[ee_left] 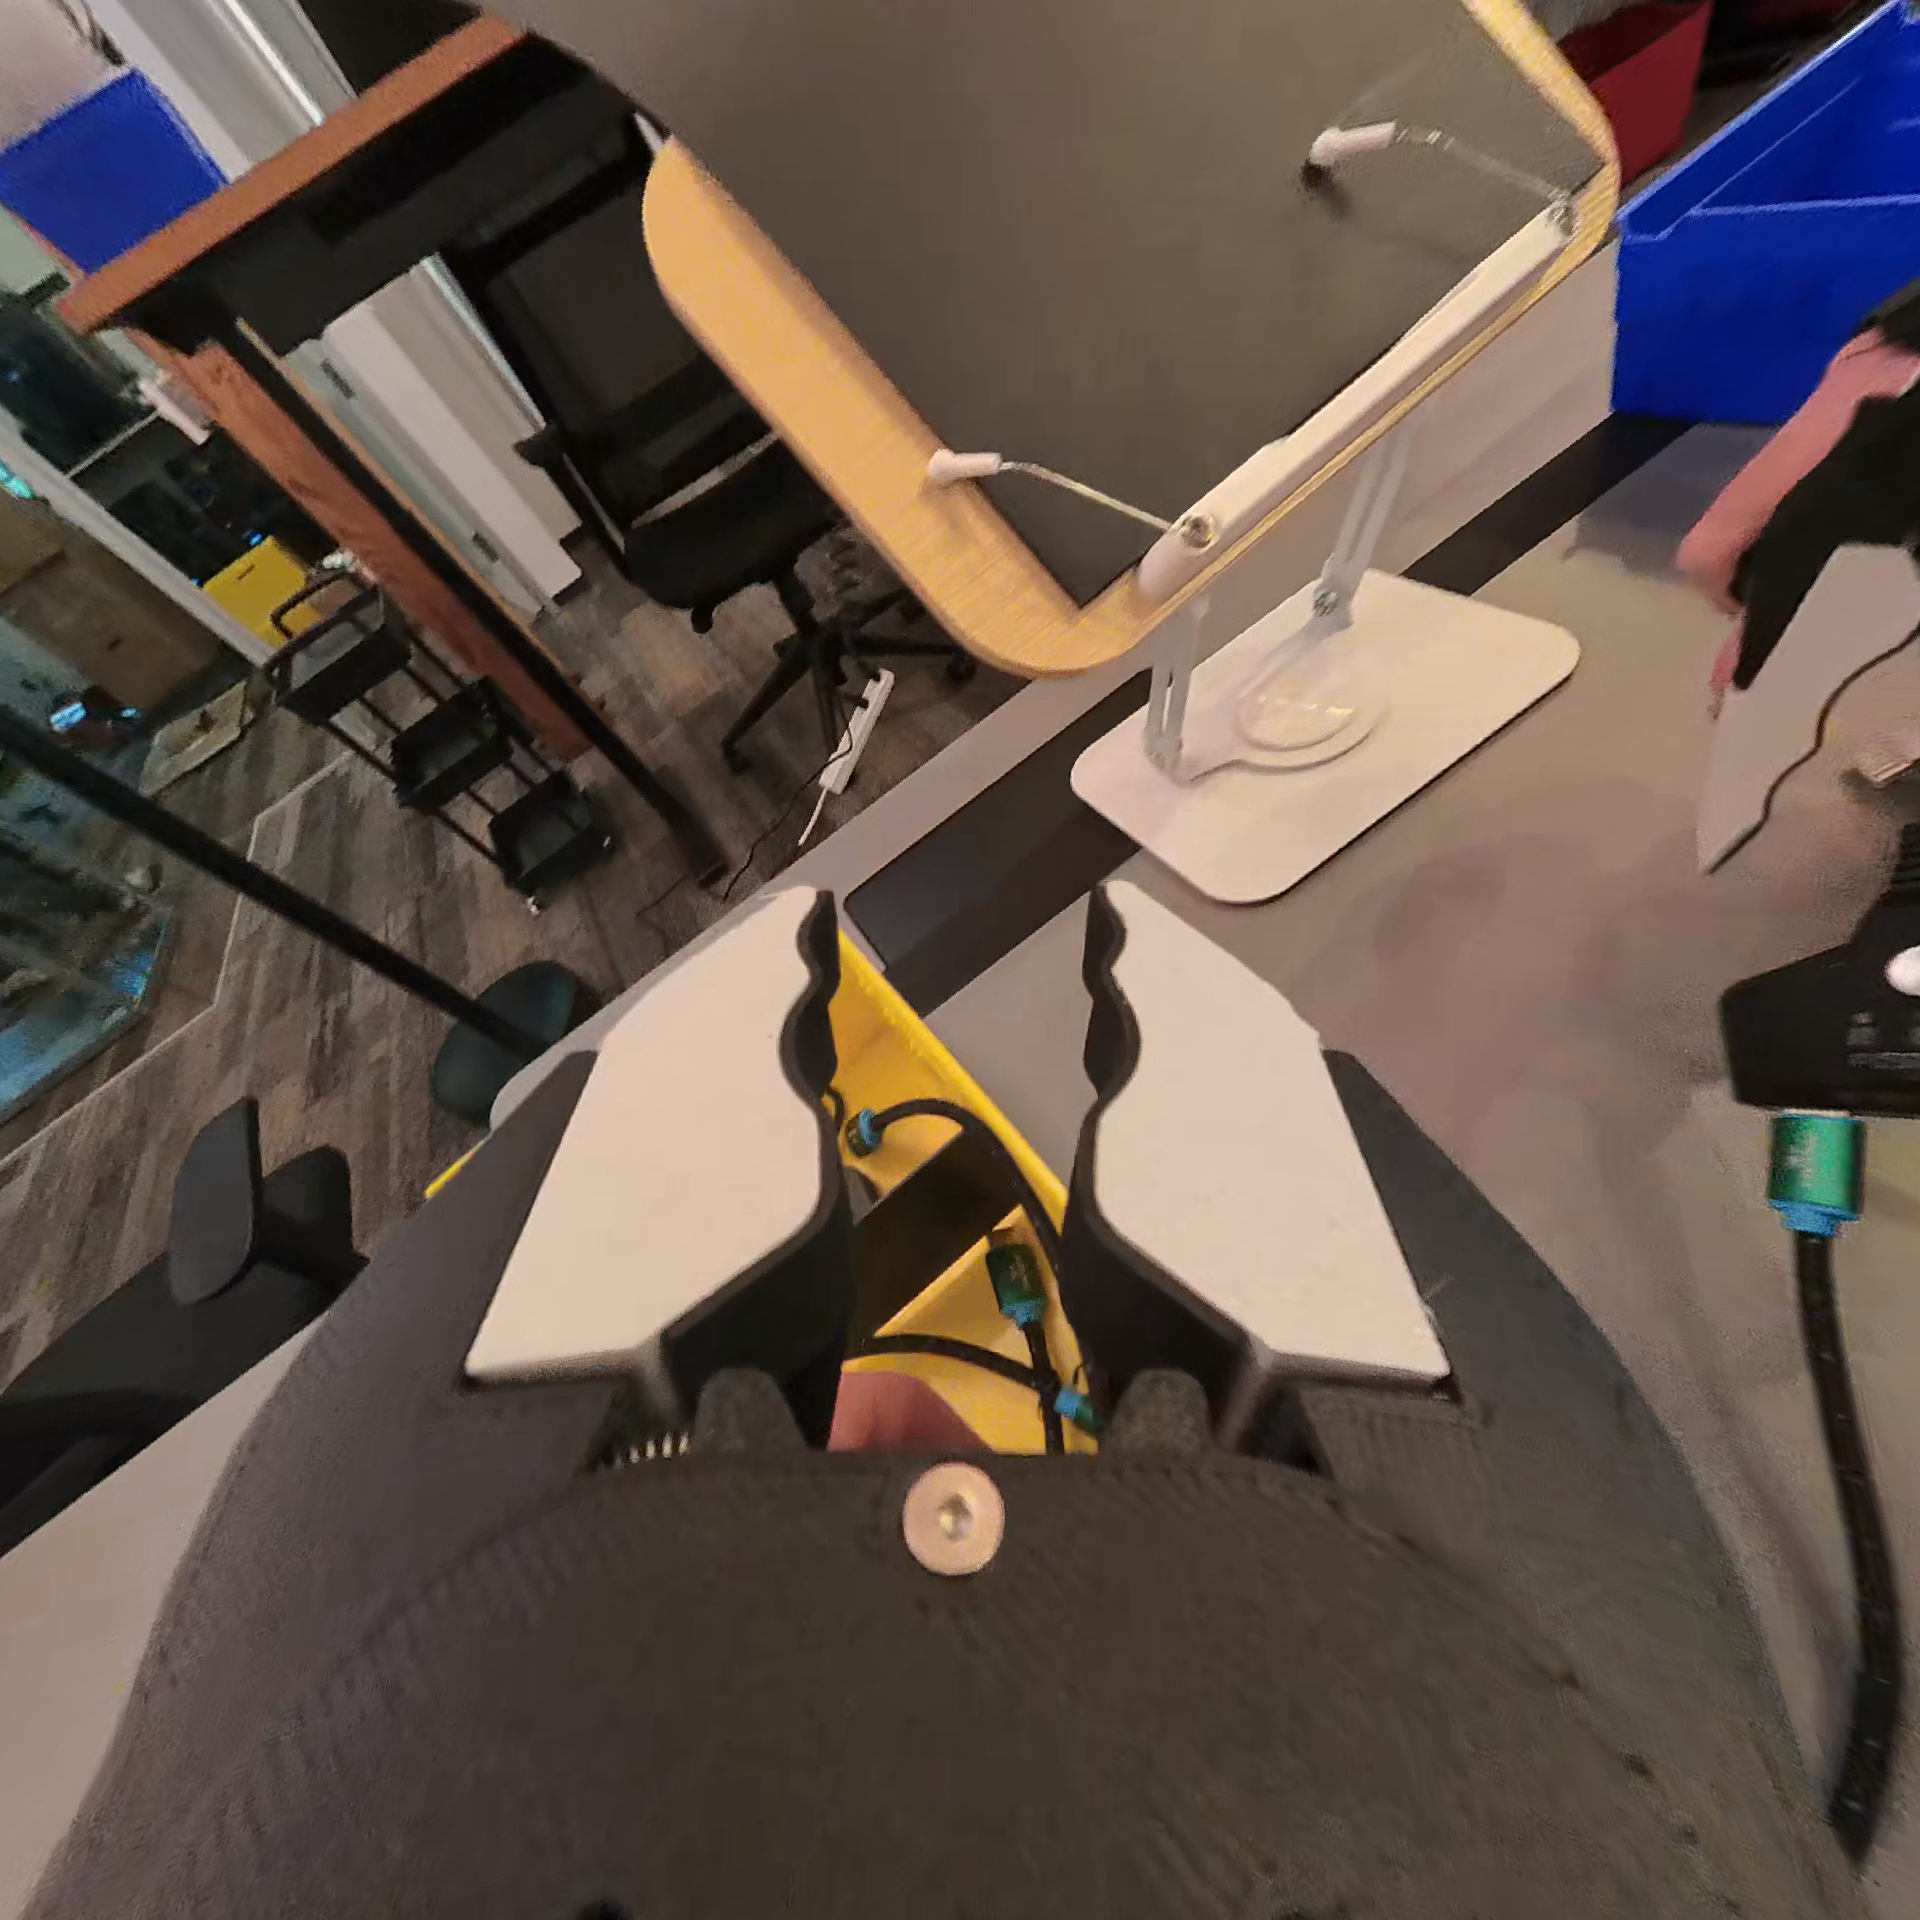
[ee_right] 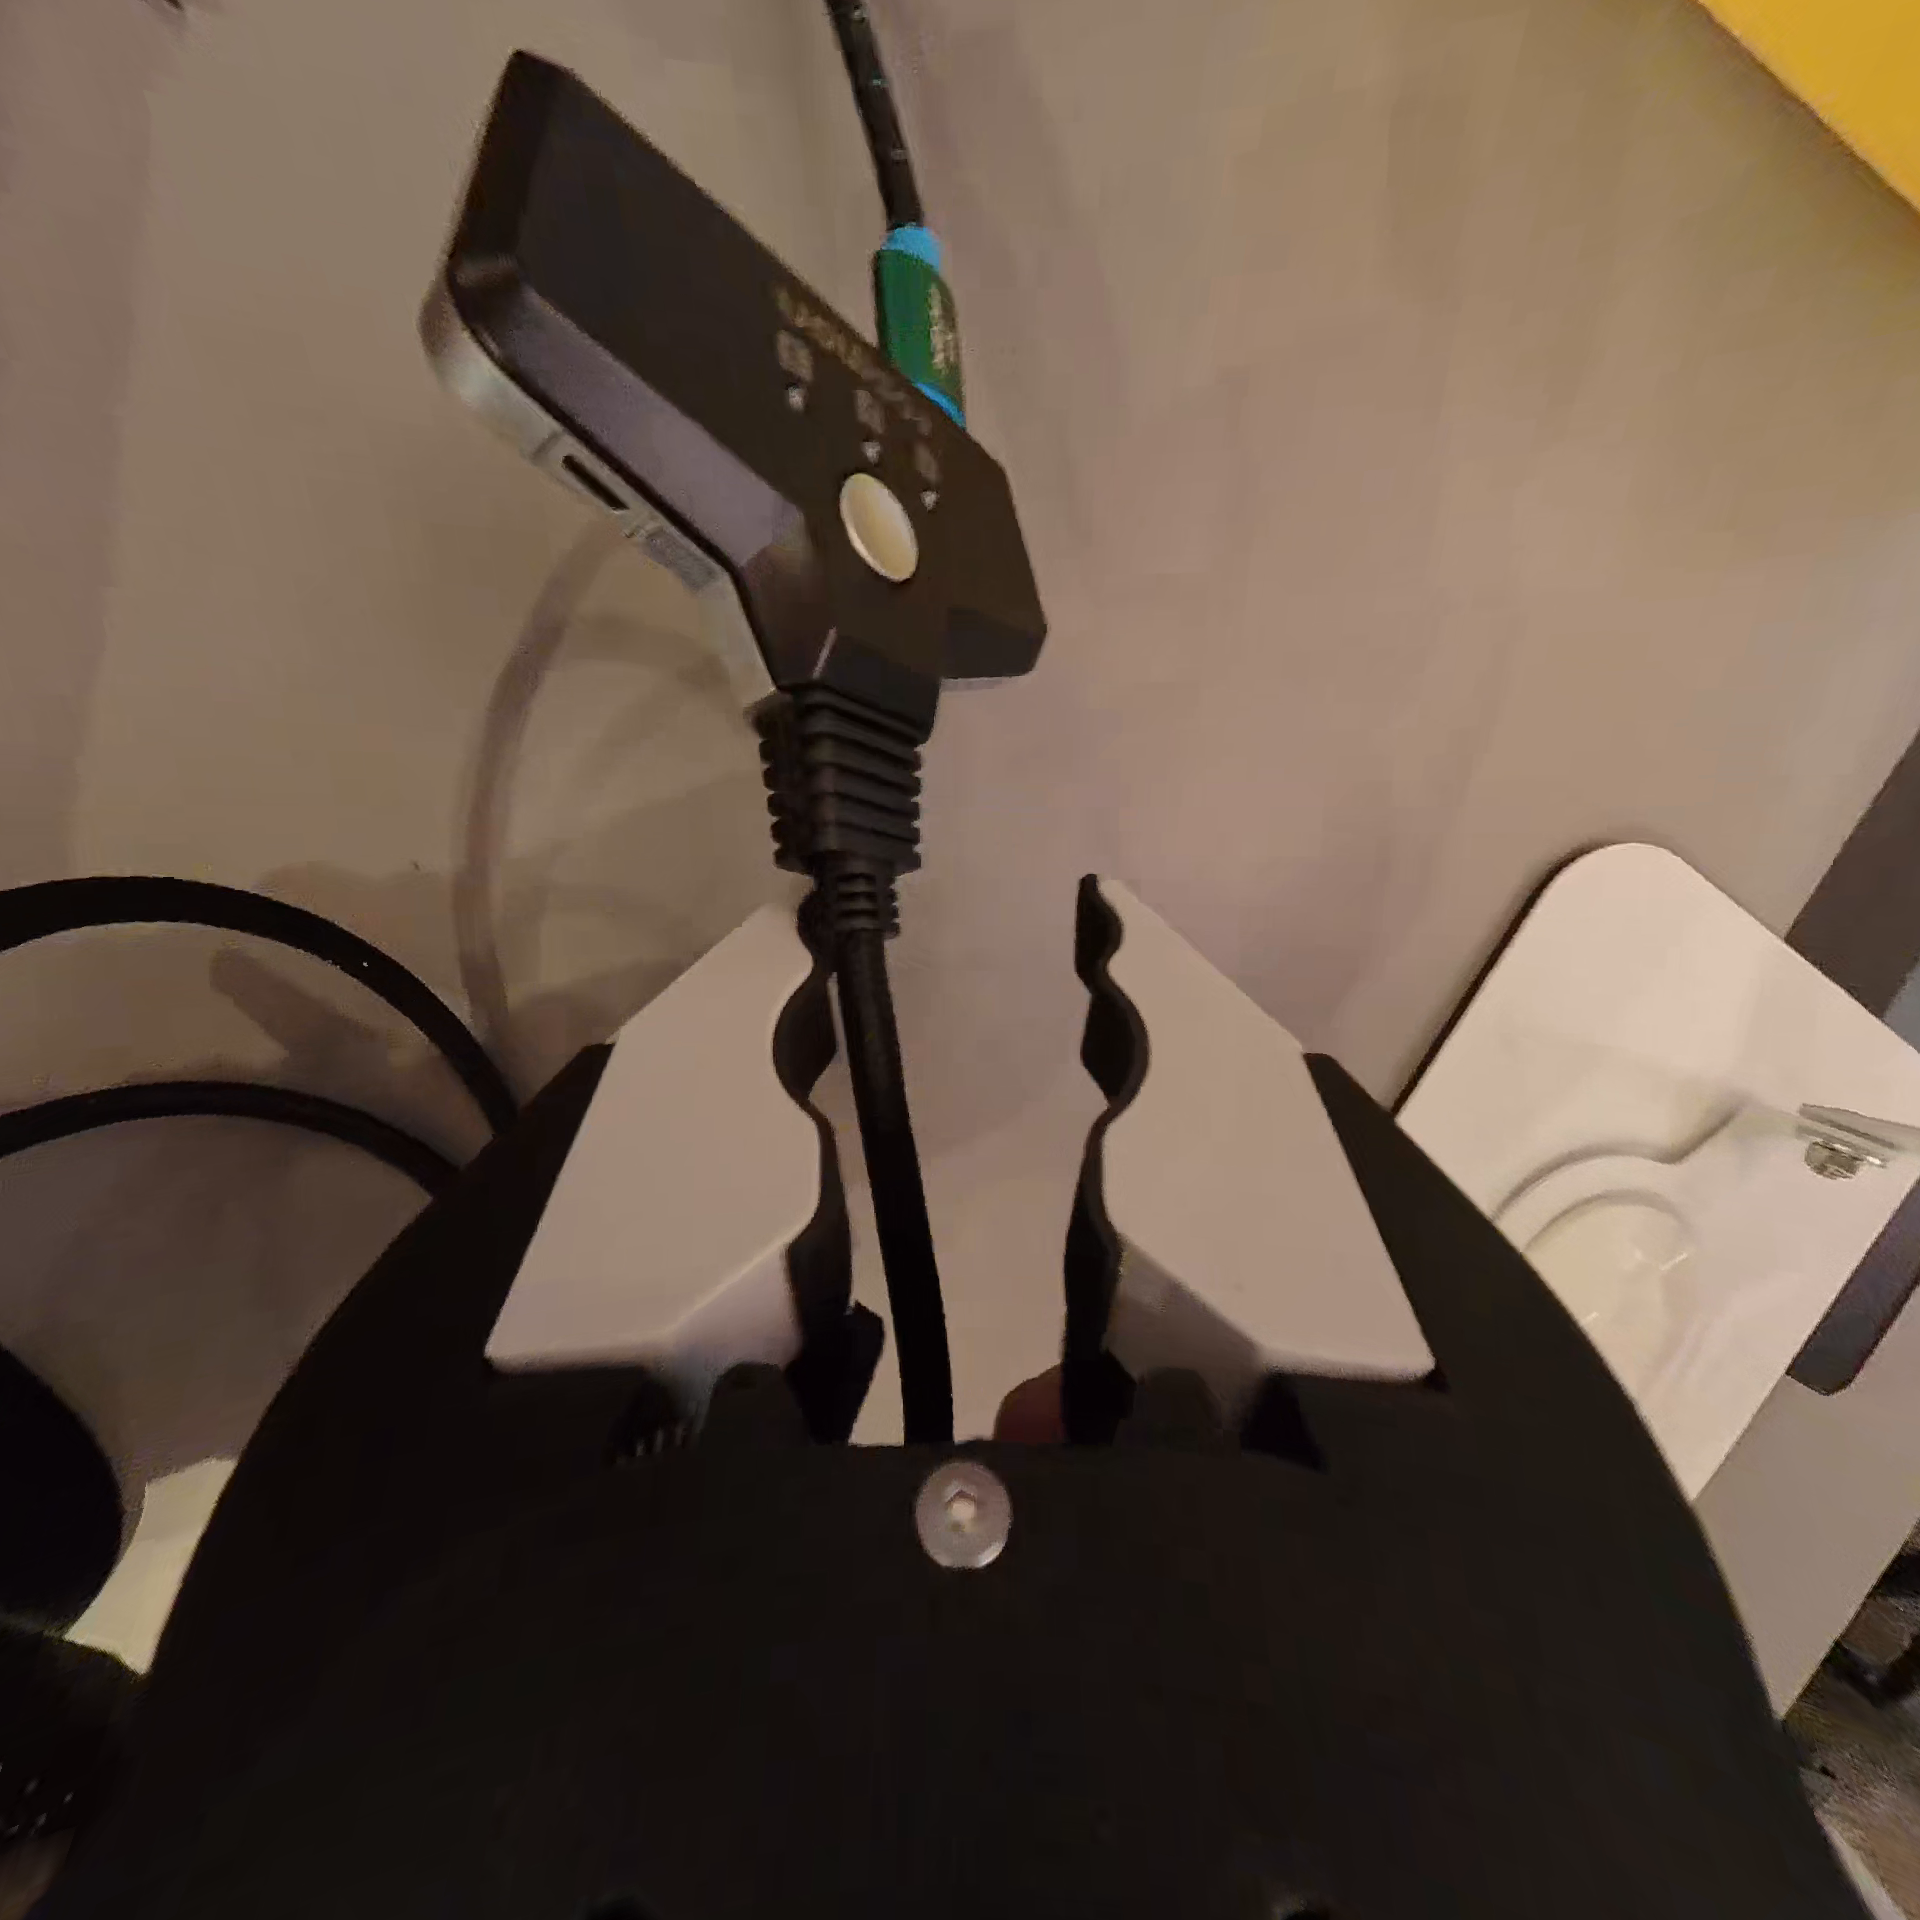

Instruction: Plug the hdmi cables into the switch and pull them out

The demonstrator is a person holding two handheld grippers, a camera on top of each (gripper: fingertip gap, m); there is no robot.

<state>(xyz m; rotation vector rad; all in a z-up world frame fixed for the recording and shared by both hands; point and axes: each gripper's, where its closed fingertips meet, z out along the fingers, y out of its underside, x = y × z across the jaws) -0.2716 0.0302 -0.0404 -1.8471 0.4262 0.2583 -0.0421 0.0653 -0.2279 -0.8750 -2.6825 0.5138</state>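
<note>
The black HDMI switch (ee_right: 727, 395) lies on the grey table, with one green-ended HDMI plug (ee_right: 920, 322) in its far side. Its own thick black lead (ee_right: 894, 1091) runs back between my right gripper's (ee_right: 943, 904) open jaws, close to the left finger, not clamped. In the left wrist view the switch (ee_left: 1818, 1039) and the green plug (ee_left: 1813, 1169) sit at the right edge. My left gripper (ee_left: 961, 925) is open and empty above a yellow bin (ee_left: 883, 1029) that holds more green-ended cables (ee_left: 1013, 1283).
A white stand (ee_left: 1351, 748) carrying a wood-edged board (ee_left: 831, 416) is at the back of the table; its base also shows in the right wrist view (ee_right: 1558, 1039). A blue bin (ee_left: 1766, 260) is at the far right. A gloved hand (ee_left: 1829, 520) is at the right edge. The table edge (ee_left: 644, 997) drops off to the left. Across from one pair of fingers to the other is roughly 30 centimetres.
</note>
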